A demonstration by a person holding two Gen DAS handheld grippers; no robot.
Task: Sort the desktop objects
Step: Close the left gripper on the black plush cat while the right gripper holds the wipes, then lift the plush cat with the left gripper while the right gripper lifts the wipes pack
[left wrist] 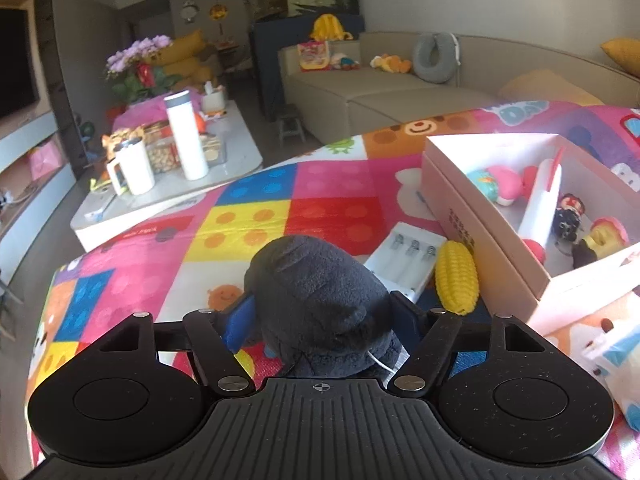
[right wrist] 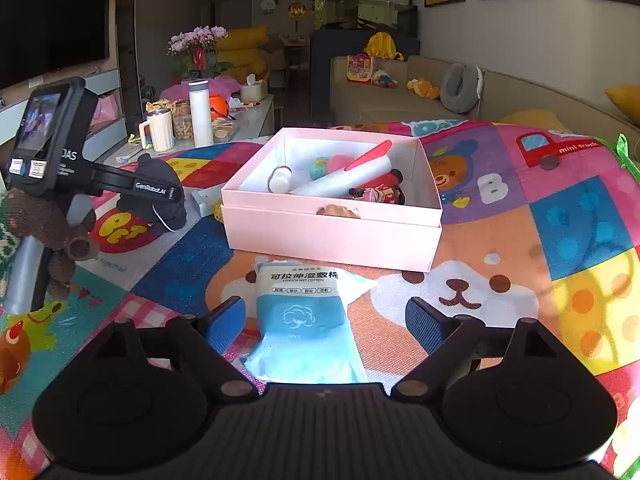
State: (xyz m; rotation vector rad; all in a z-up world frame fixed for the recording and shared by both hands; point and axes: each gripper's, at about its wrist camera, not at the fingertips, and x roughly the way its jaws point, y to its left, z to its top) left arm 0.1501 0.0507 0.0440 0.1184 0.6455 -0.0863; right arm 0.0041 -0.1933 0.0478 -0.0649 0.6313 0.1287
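Patchwork cloth [right wrist: 560,216] in loud colours covers the table, printed with bears, a dog face and a red truck. Toward its far middle sits the biggest item on it, a pink box [right wrist: 332,236] with its top open. Inside lie a long white tube with a red strip [right wrist: 348,178], a small white bottle [right wrist: 280,180], a red figurine [right wrist: 380,194] and a pink and teal toy [left wrist: 496,186].

Left of the box, the left tongs [left wrist: 320,316] pinch a dark grey plush toy [left wrist: 316,292], their blue pads [left wrist: 240,320] pressed into its sides; in the right wrist view the same plush shows at the tip of that black tool, just above the cloth. Whether the plush is lifted clear of the cloth I cannot tell.

Near the plush, between it and the box, a white battery charger [left wrist: 404,256] lies flat, and a yellow knitted corn cob [left wrist: 456,280] rests just beside it, close to the box wall.

On the near side of the box lies a blue and white packet of wet cotton [right wrist: 304,320]. The right tongs [right wrist: 324,326] stand spread on either side of it, both pads clear of the packet.
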